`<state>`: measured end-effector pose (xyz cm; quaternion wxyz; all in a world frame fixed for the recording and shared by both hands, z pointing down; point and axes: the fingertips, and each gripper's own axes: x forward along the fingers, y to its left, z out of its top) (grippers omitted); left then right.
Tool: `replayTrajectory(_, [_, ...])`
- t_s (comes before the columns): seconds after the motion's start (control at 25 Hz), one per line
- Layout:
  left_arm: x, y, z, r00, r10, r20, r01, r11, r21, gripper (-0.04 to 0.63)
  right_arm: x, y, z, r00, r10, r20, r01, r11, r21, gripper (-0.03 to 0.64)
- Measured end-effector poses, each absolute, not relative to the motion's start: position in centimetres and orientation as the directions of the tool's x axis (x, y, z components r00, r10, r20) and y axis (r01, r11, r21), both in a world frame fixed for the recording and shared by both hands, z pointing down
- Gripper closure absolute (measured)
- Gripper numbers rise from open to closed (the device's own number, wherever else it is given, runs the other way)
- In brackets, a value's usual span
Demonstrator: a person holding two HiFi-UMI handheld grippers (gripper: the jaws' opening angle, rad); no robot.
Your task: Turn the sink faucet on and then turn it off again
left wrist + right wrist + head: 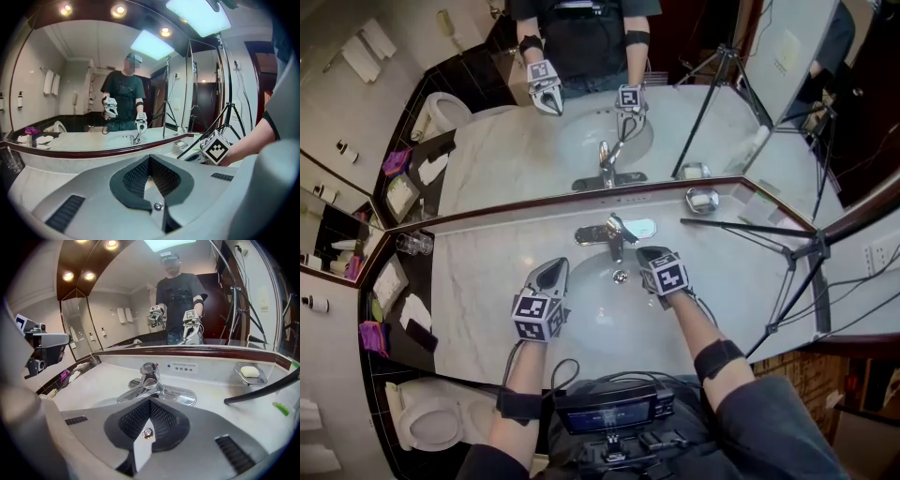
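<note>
Faucet [148,380] dead ahead of right gripper [149,402]. Reading the jaws there as pinched almost together, nothing between them, tips just short of the chrome and apparently not touching. Left gripper [150,160]: jaws fully together, empty, parked over the basin's [609,319] near-left rim, clear of the work.

Placement: single-lever mixer on a base plate at the back edge of the counter [487,272], centred behind the basin, directly below the mirror. Lever [149,370] on top, its end seemingly facing the right jaws; spout angled out over the basin. No stream visible at the spout, so judging the on-stroke not yet done.

Doing it well:
- Skip the grasp. Use the closed tips as a hook under the lever end.
- Lift straight, no side load. Otherwise expect a swing off-centre or a slip on smooth chrome.
- Stop at first steady flow; full bore probably means splash on the counter.
- Then move on top, press down until flow stops, check for drip before backing off.
- Leave the left gripper where it is.
- Mind the tripod leg [262,391] and soap dish [251,372] toward the back-right corner.
</note>
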<state>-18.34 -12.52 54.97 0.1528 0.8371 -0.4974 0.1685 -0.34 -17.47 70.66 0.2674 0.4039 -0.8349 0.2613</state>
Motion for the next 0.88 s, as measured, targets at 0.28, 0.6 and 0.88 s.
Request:
replayTrajectory(0.28, [-18.2, -13.2, 55.9, 0.451, -0.772, 0.447, -0.883, -0.458, 0.101, 0.595, -0.4, -19.0, 72.7, -0.506, -0.519, 0.688, -0.829, 0.512, -0.224, 0.594])
replayTrajectory(0.6, [-18.2, -13.6, 56.8, 0.451, -0.766, 0.458, -0.885, -0.452, 0.114, 0.595, -1.1, -20.5, 73.0, -0.506, -0.498, 0.704, -0.820, 0.532, -0.213, 0.595])
replayTrajectory(0.88, [-18.3, -13.8, 57.5, 0.450, -0.761, 0.468, -0.886, -0.446, 0.127, 0.595, -1.7, -21.1, 72.1, -0.519, -0.503, 0.691, -0.810, 0.549, -0.208, 0.601])
